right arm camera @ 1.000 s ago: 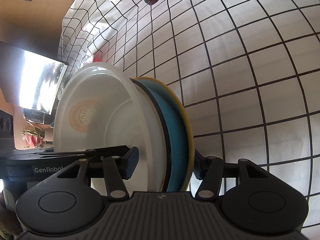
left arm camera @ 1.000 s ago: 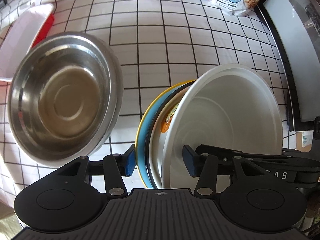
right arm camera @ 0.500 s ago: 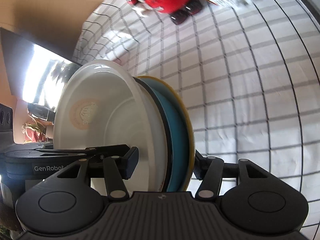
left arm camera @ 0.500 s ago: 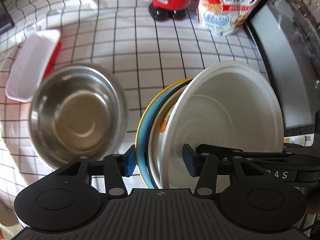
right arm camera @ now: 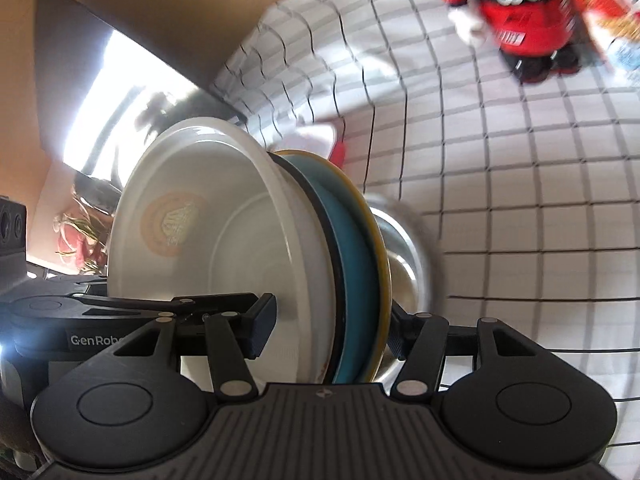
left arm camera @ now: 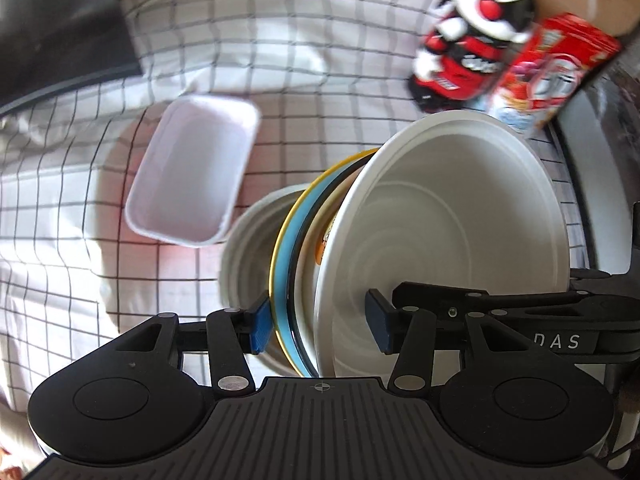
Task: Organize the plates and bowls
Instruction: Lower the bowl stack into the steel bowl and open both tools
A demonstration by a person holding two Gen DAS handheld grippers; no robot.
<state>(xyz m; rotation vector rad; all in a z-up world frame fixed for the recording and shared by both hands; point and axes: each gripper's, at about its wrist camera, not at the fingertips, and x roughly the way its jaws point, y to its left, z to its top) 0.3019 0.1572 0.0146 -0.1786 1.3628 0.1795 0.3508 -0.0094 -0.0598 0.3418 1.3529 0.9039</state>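
Both grippers clamp one stack of dishes from opposite sides: a large white bowl (left arm camera: 448, 232) nested in a white printed dish and a blue plate with a yellow rim (left arm camera: 286, 252). My left gripper (left arm camera: 320, 326) is shut on the stack's rim. My right gripper (right arm camera: 332, 326) is shut on the same stack, where the white bowl (right arm camera: 224, 248) and blue plate (right arm camera: 352, 264) show edge-on. The stack hangs tilted just over the steel bowl (left arm camera: 248, 248), which also shows in the right wrist view (right arm camera: 404, 256).
A white rectangular tray (left arm camera: 192, 168) lies on the checked tablecloth (left arm camera: 60, 216) left of the steel bowl. A red and white toy figure (left arm camera: 472, 36) and a cereal bag (left arm camera: 552, 64) stand at the back right. A dark appliance (left arm camera: 592, 152) lines the right edge.
Both grippers have carried the stack toward the steel bowl, which has gone from beside the stack to right under it. The white tray and toy have come nearer the view's middle.
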